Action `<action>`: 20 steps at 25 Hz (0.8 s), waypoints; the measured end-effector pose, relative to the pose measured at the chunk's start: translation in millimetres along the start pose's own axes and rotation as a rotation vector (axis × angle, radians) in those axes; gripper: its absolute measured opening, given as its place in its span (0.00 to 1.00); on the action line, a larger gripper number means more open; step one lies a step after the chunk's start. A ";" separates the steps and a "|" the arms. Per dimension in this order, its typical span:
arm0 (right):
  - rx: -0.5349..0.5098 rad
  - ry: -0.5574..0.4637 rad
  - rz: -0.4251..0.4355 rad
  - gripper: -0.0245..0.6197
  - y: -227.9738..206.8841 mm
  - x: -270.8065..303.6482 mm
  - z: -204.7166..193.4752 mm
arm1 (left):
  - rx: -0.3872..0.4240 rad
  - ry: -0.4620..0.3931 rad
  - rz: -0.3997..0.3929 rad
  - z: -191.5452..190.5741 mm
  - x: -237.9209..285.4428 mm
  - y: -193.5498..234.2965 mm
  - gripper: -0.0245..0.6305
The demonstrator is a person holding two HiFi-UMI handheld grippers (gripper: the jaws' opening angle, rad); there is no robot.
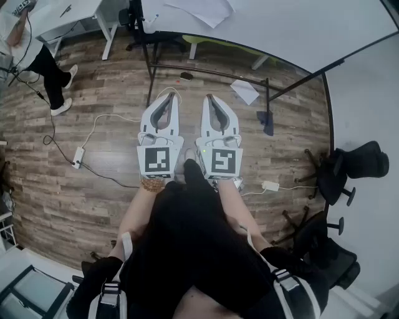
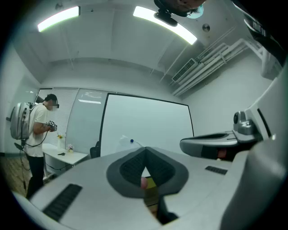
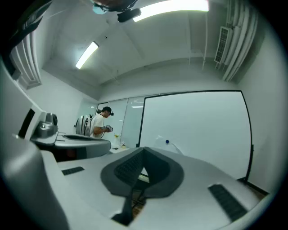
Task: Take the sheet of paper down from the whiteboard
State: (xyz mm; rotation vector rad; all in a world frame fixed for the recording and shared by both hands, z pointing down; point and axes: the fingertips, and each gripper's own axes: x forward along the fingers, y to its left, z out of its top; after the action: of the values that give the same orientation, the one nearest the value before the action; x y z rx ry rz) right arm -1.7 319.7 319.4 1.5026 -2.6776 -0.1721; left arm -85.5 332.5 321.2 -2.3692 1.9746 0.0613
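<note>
A white sheet of paper [image 1: 209,11] hangs on the whiteboard [image 1: 293,28] ahead of me, pinned by a small blue magnet [image 2: 131,141]. The left gripper view shows the sheet [image 2: 125,142] just above my jaw tips, and the right gripper view shows it [image 3: 163,143] the same way. My left gripper [image 1: 172,95] and right gripper [image 1: 209,98] are held side by side, level, pointing at the board and well short of it. Both are shut with nothing between the jaws. Each one shows in the other's view, the right gripper [image 2: 216,146] and the left gripper [image 3: 67,141].
The whiteboard stands on a black frame [image 1: 206,70] over a wooden floor. A loose paper [image 1: 245,91] lies on the floor near its right leg. A person [image 1: 28,50] stands by a white desk at far left. Black office chairs [image 1: 349,168] and floor cables [image 1: 78,156] flank me.
</note>
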 end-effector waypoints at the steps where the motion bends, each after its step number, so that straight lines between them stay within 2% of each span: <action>1: 0.003 -0.002 0.012 0.04 -3.2 2.6 0.7 | 0.000 0.001 0.000 0.2 4.5 -2.1 0.05; 5: 0.014 -0.021 0.030 0.04 -20.9 21.4 1.5 | 0.008 0.010 0.003 -2.9 28.8 -7.0 0.05; 10: 0.048 0.025 0.042 0.04 -46.3 49.2 -17.5 | 0.021 0.026 0.010 -11.4 65.7 -10.3 0.05; 20: 0.123 0.013 0.066 0.04 -93.3 95.2 -29.1 | 0.044 0.059 0.032 -18.9 129.3 -20.8 0.05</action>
State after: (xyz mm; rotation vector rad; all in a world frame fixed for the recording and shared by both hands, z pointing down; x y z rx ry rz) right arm 30.9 188.3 336.4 1.4379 -2.7694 0.0052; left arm -41.8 208.1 331.8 -2.3386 2.0180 -0.0502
